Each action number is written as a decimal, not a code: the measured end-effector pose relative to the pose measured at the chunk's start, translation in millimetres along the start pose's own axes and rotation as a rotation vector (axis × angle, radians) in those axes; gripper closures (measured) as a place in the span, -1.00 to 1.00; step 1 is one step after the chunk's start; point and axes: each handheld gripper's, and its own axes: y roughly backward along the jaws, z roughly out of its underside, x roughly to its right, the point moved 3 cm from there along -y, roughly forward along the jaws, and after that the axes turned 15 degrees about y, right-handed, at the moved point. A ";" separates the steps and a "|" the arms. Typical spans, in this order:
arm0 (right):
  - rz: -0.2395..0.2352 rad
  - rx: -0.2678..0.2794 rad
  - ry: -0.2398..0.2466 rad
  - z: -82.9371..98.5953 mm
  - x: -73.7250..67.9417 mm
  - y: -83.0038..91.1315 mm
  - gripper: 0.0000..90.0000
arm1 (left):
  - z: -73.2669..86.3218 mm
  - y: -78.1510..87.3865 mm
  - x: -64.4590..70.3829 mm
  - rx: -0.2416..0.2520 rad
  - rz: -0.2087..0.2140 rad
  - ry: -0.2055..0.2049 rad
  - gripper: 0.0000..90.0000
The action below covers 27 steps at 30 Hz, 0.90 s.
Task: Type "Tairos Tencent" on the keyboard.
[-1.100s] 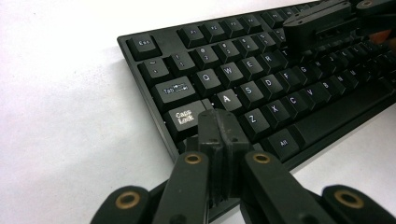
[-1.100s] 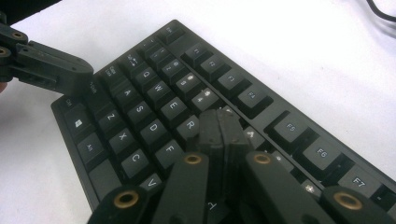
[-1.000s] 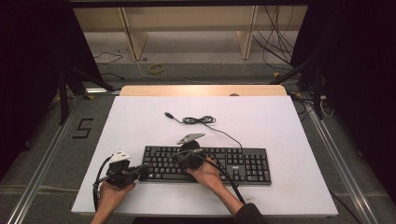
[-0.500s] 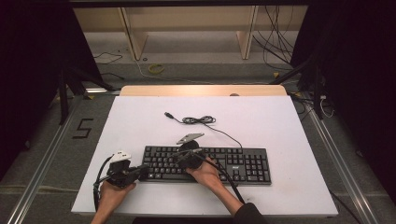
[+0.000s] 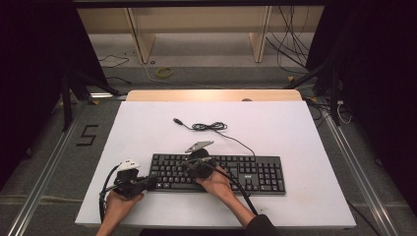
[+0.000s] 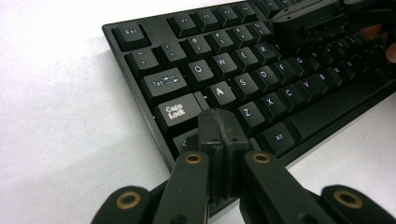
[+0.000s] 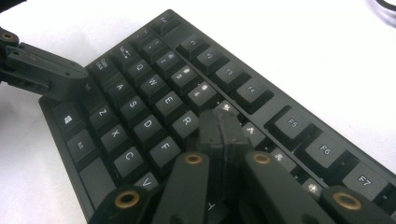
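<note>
While your left gripper [image 6: 222, 128] sits clenched on nothing over the black keyboard's [image 5: 255, 172] Shift corner at 7 o'clock, your right gripper [image 7: 223, 130], jaws pressed together and empty, hovers above the T key. Farther off toward 12, the keyboard's USB cable [image 5: 209, 126] coils on the white table [image 5: 295, 128].

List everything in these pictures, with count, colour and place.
keyboard: 1, black, near middle of the table
cable: 1, black, coiled behind the keyboard, plug end lying free
table: 1, white top with a wooden far edge
shelf: 1, pale wood, on the floor beyond the table
left gripper: 1, black, shut, at the keyboard's left end
right gripper: 1, black, shut, over the letter keys
hands: 2, holding the grippers
</note>
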 end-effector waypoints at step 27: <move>-0.038 0.132 -0.053 5.3 5.8 33.5 0.48 | -11.6 7.2 11.7 0.080 0.080 0.015 0.43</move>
